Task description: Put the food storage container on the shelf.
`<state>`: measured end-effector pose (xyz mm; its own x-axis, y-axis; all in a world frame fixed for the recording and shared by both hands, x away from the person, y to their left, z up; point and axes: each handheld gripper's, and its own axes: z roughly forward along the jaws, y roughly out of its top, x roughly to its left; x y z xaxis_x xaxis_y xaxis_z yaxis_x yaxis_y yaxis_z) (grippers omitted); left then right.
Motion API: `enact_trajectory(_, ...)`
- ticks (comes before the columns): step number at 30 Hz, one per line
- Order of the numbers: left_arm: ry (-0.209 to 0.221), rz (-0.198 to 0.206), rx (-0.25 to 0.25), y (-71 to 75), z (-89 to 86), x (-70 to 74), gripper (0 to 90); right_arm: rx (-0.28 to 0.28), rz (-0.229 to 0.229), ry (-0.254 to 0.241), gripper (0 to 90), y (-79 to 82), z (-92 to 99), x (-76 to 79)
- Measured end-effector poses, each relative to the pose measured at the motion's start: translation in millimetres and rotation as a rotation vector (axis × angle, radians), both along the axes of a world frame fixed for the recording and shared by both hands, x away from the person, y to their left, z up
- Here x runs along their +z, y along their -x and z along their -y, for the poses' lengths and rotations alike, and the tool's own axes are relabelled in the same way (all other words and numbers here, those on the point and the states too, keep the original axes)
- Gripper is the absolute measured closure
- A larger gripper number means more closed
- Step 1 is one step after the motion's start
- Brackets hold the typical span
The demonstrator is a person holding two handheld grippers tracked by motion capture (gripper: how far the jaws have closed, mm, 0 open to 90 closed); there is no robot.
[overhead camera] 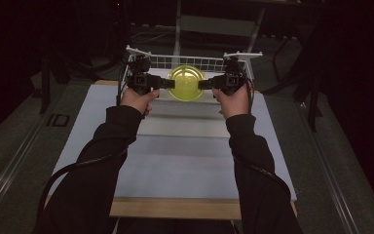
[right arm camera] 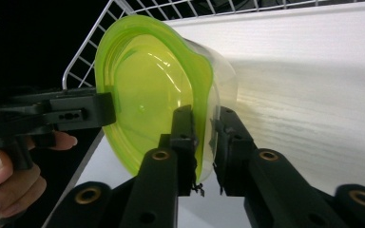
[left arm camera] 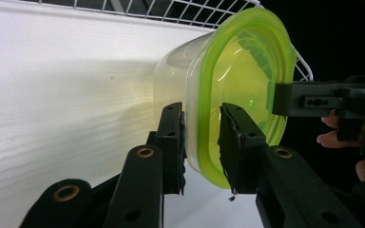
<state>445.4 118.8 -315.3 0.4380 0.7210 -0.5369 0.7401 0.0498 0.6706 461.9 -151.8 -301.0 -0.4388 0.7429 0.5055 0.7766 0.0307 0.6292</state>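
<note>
1. The left gripper has its two black jaws closed on the rim of a clear plastic container with a yellow-green lid: one jaw sits on the clear wall side, the other on the lid's face.
2. The right gripper pinches the opposite edge the same way, one jaw pressing the lid, the other on the clear wall of the container behind it.
3. From the left gripper view the other tool's jaw reaches in from the right and meets the lid's far edge; a few fingertips show behind it.
4. From the right gripper view the left tool's jaw touches the lid at its left edge, with a hand wrapped around its handle.
5. Seen from above, the container is held between the left gripper and the right gripper, at the far end of the surface, lid facing up towards the camera.
6. Just behind it stands a white wire basket, its grid wall running across the far edge.
7. The surface is pale and white, with a wooden strip at its near edge.
8. Two dark sleeves come in from the bottom, each hand gripping a tool, cables trailing back along the forearms.
9. The room around is dark.
</note>
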Motion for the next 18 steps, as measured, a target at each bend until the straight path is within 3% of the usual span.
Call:
enact_trajectory(1,0.0,0.0,0.0,0.0,0.0,0.0,71.5,0.0,0.0,0.0,75.3,0.0,0.0,0.0)
enact_trajectory(2,0.005,0.003,0.007,-0.4,-0.2,-0.1,69.0,-0.007,0.02,0.024,68.8,-0.7,-1.7,1.0)
enact_trajectory(4,0.001,0.007,0.035,-2.0,0.8,-1.1,66.2,-0.015,0.036,0.032,68.7,-0.7,-2.6,2.2)
enact_trajectory(9,0.0,0.02,0.036,-4.7,2.9,-4.8,64.7,-0.025,0.044,0.031,66.1,-3.5,-3.6,0.7)
enact_trajectory(13,-0.004,0.042,0.031,-5.7,5.4,-4.8,57.6,-0.025,0.046,0.027,61.0,-6.0,-5.6,-2.6)
enact_trajectory(18,-0.006,0.05,0.025,-5.2,8.5,-2.4,51.6,-0.03,0.071,0.05,50.5,-7.8,-5.1,-1.1)
